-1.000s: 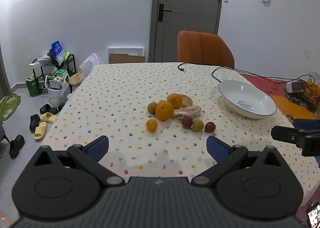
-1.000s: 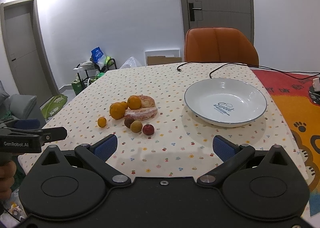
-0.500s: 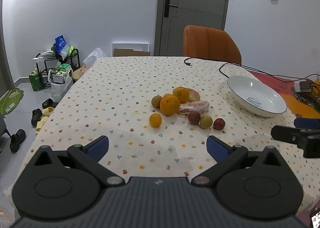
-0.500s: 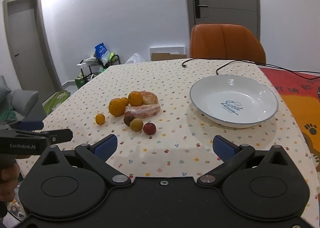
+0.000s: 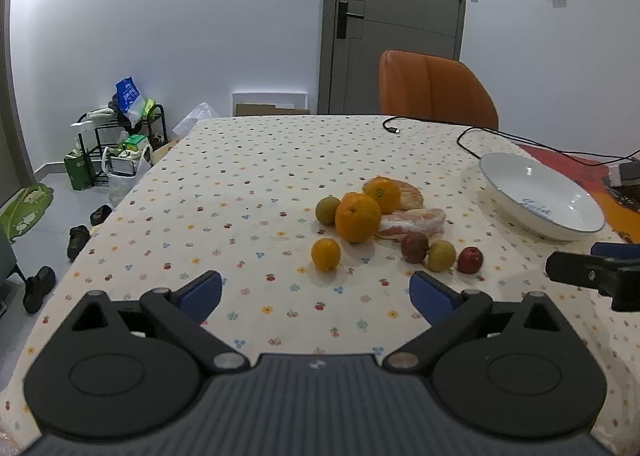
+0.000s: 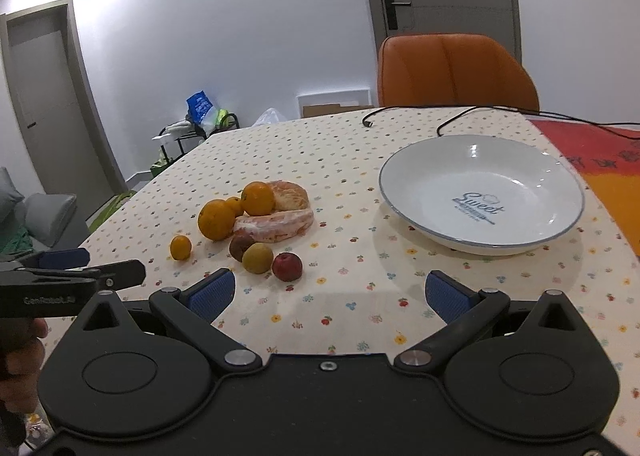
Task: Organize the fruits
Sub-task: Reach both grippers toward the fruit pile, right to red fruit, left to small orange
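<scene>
Both tongs released, nothing held. Left gripper hovers over tablecloth, fruit pile just ahead, small orange nearest. Right gripper has red fruit ahead-left, white plate ahead-right, apart from the fruit.

Cream desk cloth dotted with small multicoloured fruit prints, orange citrus ahead of the jaws, dark red fruit, yellow-green fruit, white plate with blue rim and lettering, orange chair, blue jaw pads
</scene>
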`<state>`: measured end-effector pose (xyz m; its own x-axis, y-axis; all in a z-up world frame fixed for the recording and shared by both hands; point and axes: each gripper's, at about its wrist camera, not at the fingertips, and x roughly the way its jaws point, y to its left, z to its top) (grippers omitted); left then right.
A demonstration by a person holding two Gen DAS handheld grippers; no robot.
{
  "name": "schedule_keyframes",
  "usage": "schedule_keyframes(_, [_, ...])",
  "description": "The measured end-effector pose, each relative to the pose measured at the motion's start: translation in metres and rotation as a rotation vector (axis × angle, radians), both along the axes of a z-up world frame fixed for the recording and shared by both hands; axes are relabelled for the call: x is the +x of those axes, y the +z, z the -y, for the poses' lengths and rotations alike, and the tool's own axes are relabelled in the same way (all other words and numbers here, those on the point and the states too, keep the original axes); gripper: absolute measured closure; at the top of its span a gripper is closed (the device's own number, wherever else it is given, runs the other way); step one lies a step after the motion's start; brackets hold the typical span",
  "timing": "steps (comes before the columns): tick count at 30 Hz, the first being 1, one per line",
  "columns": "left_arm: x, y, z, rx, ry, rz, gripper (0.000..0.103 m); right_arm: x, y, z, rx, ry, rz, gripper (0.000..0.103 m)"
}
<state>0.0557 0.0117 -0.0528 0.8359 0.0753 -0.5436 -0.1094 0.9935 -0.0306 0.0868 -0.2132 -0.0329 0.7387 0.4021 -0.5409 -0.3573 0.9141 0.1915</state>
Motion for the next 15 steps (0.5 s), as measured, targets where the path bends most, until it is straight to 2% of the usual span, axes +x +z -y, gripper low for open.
schedule_keyframes(5, [0.013,-0.006,-0.001,-0.011,-0.009,-0.011,0.015,0.010,-0.006,-0.005,0.021,0.013,-0.006,0.003])
schedule_keyframes(9, [0.022,-0.011,-0.005,-0.034,0.004,-0.023,0.026,0.019,-0.012,-0.006,0.048,0.027,-0.025,0.015])
schedule_keyframes(11, [0.027,-0.014,-0.008,-0.045,0.007,-0.030,0.035,0.022,-0.015,-0.008,0.052,0.041,-0.033,0.019])
schedule_keyframes(15, [0.036,-0.019,-0.009,-0.058,0.007,-0.043,0.043,0.028,-0.020,-0.014,0.060,0.064,-0.053,0.028])
